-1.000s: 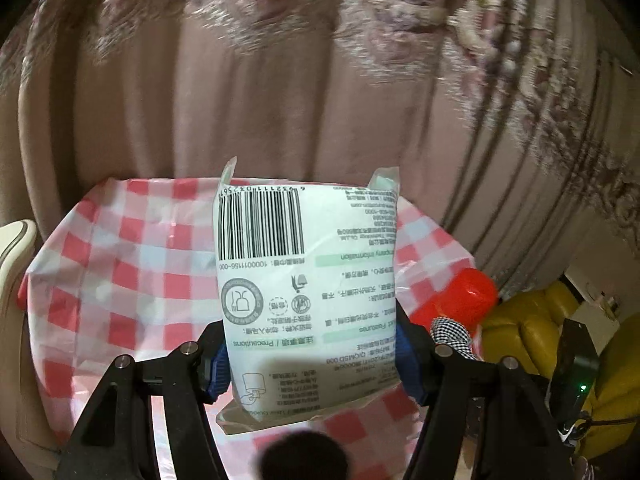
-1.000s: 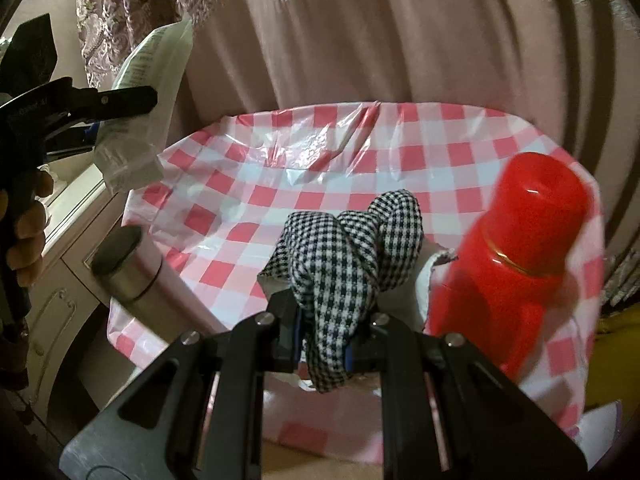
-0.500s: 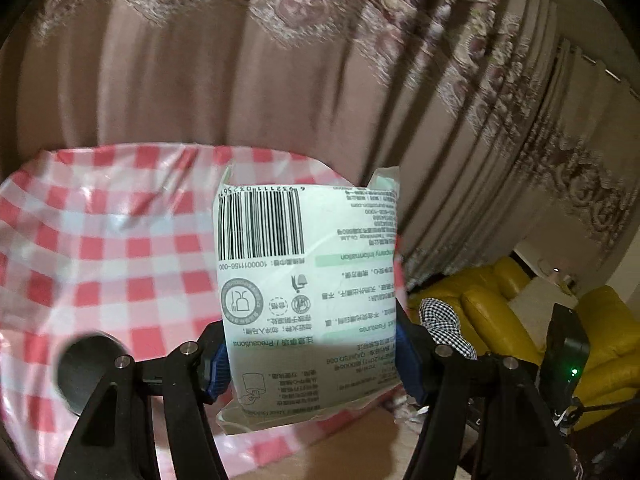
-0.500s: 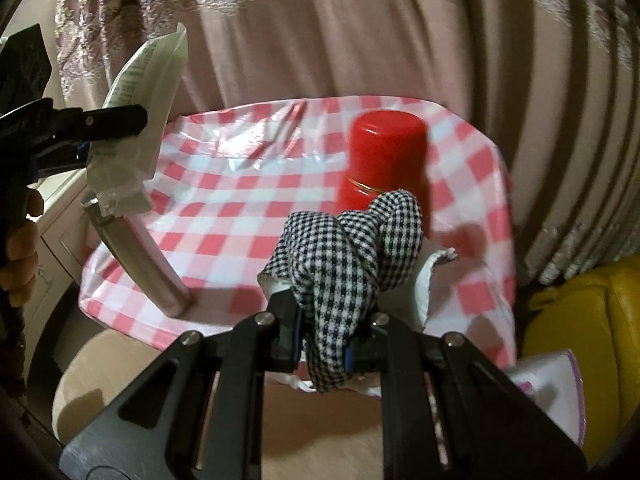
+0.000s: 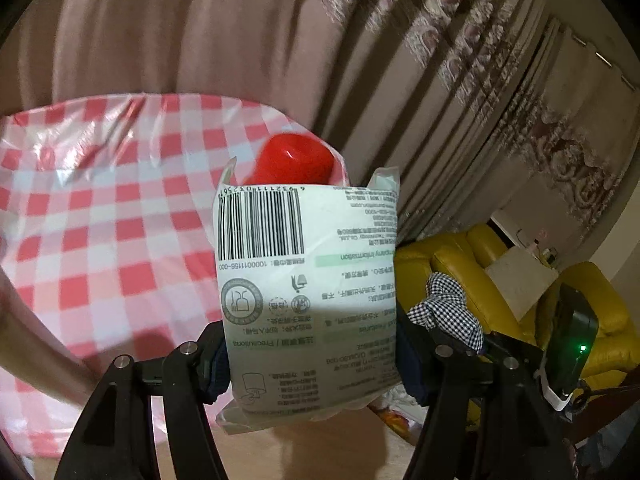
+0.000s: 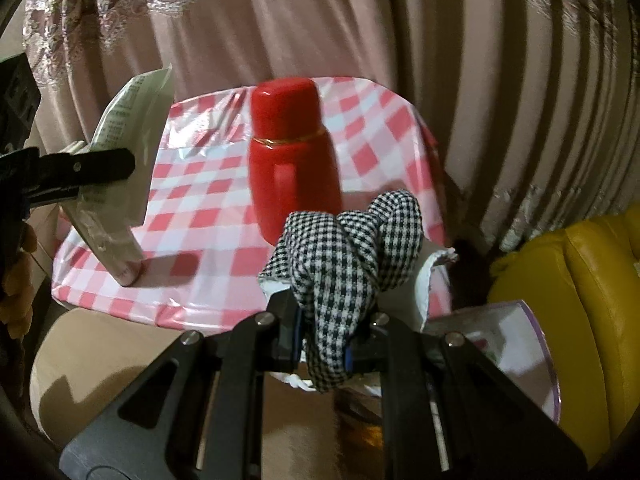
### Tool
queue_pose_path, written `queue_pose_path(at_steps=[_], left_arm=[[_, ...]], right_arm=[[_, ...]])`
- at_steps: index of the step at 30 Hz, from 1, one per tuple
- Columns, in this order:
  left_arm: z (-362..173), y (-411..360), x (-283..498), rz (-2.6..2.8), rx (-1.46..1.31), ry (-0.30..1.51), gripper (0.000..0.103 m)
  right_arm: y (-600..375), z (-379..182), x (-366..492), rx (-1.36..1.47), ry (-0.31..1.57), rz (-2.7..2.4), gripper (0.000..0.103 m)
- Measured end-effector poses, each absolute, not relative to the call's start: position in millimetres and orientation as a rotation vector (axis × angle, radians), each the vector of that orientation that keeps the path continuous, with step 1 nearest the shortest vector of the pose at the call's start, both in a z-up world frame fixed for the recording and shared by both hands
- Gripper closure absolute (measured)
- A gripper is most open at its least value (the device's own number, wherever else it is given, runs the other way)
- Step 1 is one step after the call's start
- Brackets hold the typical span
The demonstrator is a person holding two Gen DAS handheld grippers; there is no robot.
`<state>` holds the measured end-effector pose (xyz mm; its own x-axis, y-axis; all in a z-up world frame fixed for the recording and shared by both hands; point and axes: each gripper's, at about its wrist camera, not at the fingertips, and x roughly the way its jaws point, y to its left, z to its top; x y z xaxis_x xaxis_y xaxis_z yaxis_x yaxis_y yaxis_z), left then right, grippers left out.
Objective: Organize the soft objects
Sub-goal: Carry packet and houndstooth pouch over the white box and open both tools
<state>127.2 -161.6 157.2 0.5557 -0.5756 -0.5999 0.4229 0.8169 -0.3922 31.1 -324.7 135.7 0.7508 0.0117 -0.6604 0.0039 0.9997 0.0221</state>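
Tissue pack (image 5: 308,300) upright, long axis vertical, clamped in left tool (image 5: 310,364), held off the near edge of the surface (image 5: 100,220); checked cloth (image 6: 348,256) bunched, pinched in right tool (image 6: 324,348), also off the near edge, toward its right corner; red flask (image 6: 294,156) stands beyond; left tool nearer the surface's middle.

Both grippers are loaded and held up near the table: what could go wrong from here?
The left gripper pinches only the lower part of the white plastic tissue pack, so it might slip or tilt. The black-and-white checked cloth in the right gripper hangs close before the upright red flask and could topple it.
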Motion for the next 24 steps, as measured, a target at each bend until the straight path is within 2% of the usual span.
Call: queue_pose_path(at_steps=[15,18,21,22,24], left_arm=[[78,-298,104,-0.726,-0.185,0.983,0.035],[67,-325,103,-0.763,-0.186,1.026,0.031],[61,-343,103,-0.768,-0.185,1.035,0.016],[59,-346,104,-0.761,-0.186,1.040,0.015],[54,-348,106,-0.755,-0.183,1.068,0.015]], right_arm=[[-421,107,-10,0.064,0.791,-0.249,0.085],[-440,109,-17,0.075,0.789,-0.300,0.082],[-456,110,-22,0.094,0.790,-0.346,0.076],[-460,111,-24,0.097,0.790,-0.358,0.074],[-466,112,-26,0.100,0.788,-0.377,0.061]])
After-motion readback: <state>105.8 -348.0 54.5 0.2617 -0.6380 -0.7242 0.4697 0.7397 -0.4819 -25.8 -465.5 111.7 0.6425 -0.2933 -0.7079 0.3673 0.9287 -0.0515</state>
